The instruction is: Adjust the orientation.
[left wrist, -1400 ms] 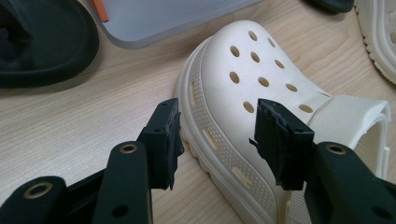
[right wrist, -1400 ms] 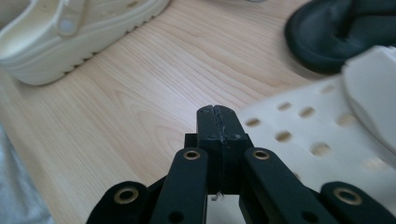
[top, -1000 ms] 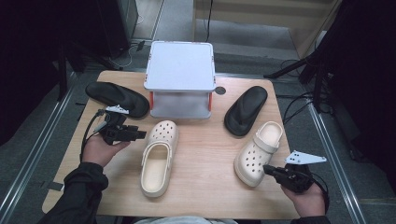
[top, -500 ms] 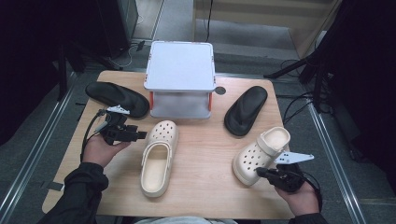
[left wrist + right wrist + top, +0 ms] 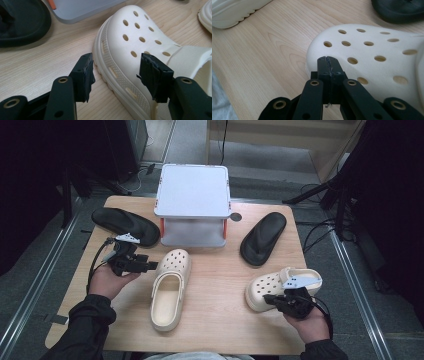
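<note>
Two cream clogs lie on the wooden table. The left clog points its toe toward the grey stand. My left gripper is open beside that toe. In the left gripper view its jaws straddle the ridged toe rim of that clog without closing on it. The right clog lies nearly crosswise near the front right. My right gripper is shut, its tips at this clog's toe. In the right gripper view the closed jaws rest against the perforated toe, holding nothing.
A grey two-level stand occupies the back middle. One black slipper lies at its left, close behind my left hand. Another black slipper lies at its right. Bare wood shows between the two clogs.
My right gripper has moved left to the right clog's toe, and that clog has swung to lie more crosswise. The left gripper and left clog have stayed put.
</note>
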The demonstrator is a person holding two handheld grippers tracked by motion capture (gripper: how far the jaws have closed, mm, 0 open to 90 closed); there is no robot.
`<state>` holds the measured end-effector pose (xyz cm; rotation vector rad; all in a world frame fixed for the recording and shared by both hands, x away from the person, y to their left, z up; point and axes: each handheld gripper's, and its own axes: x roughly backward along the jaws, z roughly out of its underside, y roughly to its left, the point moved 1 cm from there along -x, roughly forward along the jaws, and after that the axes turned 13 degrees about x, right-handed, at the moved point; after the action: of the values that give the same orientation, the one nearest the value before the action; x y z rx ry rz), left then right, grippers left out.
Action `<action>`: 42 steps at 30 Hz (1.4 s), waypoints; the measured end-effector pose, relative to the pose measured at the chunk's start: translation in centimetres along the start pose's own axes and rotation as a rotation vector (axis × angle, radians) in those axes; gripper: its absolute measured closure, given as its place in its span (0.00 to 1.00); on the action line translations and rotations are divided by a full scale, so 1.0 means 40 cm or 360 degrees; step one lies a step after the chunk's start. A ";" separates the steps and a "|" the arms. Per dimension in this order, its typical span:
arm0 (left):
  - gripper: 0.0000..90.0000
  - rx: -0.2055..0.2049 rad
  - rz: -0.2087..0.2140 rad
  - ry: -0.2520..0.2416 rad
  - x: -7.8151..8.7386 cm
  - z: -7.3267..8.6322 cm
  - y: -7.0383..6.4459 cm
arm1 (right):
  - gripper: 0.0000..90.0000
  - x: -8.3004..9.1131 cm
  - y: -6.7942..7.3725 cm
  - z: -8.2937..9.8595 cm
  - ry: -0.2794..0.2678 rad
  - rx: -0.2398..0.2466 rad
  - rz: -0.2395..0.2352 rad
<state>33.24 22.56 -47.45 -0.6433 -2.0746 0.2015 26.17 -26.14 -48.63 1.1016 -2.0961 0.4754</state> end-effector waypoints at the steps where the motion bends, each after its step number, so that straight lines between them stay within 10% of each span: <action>1: 0.50 -0.0003 -0.0004 0.0003 0.000 0.000 0.000 | 1.00 -0.003 0.000 -0.003 -0.0002 0.0003 -0.0003; 22: 0.49 0.0001 -0.0030 0.0028 0.005 0.010 0.010 | 1.00 -0.073 -0.016 -0.082 0.0033 -0.0029 -0.0053; 42: 0.49 0.0000 -0.0034 0.0030 0.006 0.011 0.010 | 1.00 0.096 -0.069 -0.037 -0.0136 -0.0161 0.0142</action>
<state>32.92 23.07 -47.68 -0.6203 -2.0627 0.1826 27.59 -28.99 -44.85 0.9890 -2.2257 0.3658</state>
